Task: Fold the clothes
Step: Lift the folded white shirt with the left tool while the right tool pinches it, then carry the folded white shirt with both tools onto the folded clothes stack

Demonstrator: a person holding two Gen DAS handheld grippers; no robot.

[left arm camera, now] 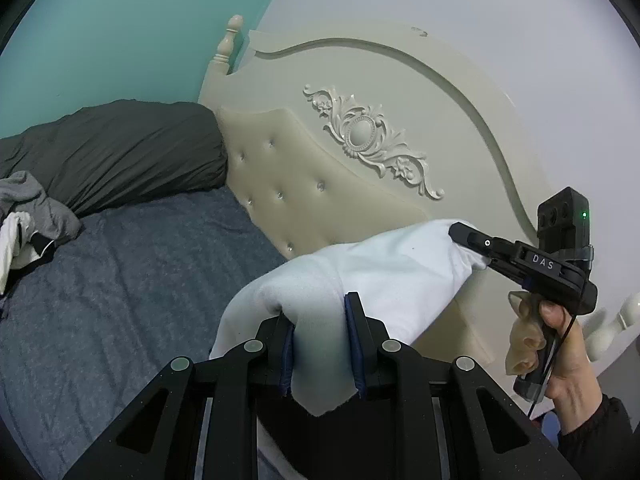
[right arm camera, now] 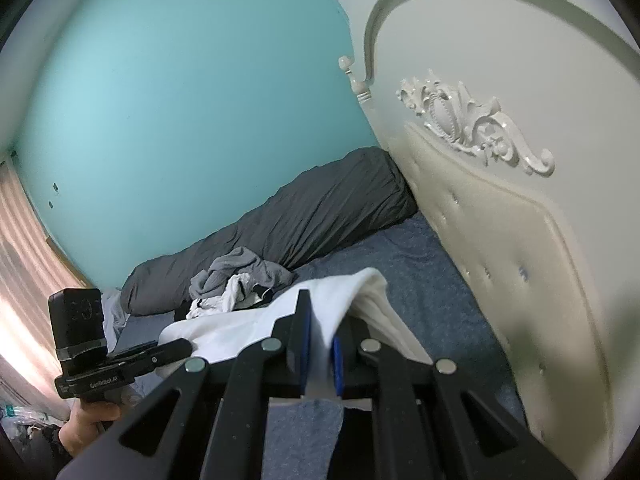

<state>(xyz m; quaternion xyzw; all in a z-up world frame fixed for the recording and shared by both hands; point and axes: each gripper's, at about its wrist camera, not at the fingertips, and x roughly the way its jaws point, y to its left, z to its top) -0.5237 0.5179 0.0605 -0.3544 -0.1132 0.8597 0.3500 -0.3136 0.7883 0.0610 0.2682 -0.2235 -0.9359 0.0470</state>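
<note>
A white garment [left arm camera: 384, 264] hangs stretched between both grippers above the bed. My left gripper [left arm camera: 320, 316] is shut on a thick bunched fold of it. My right gripper [left arm camera: 466, 236] is shut on the other end, near the headboard. In the right wrist view the right gripper [right arm camera: 320, 320] pinches the white garment [right arm camera: 240, 332], and the left gripper [right arm camera: 176, 350] holds its far end at the lower left. A pile of grey, white and black clothes [right arm camera: 236, 280] lies on the blue bed cover [left arm camera: 120, 288], and it also shows at the left in the left wrist view [left arm camera: 28, 220].
A cream tufted headboard [left arm camera: 360, 152] with carved ornament stands right behind the garment. A dark grey rolled duvet [left arm camera: 116, 152] lies along the teal wall [right arm camera: 180, 100]. A curtain [right arm camera: 20, 264] hangs at the far left.
</note>
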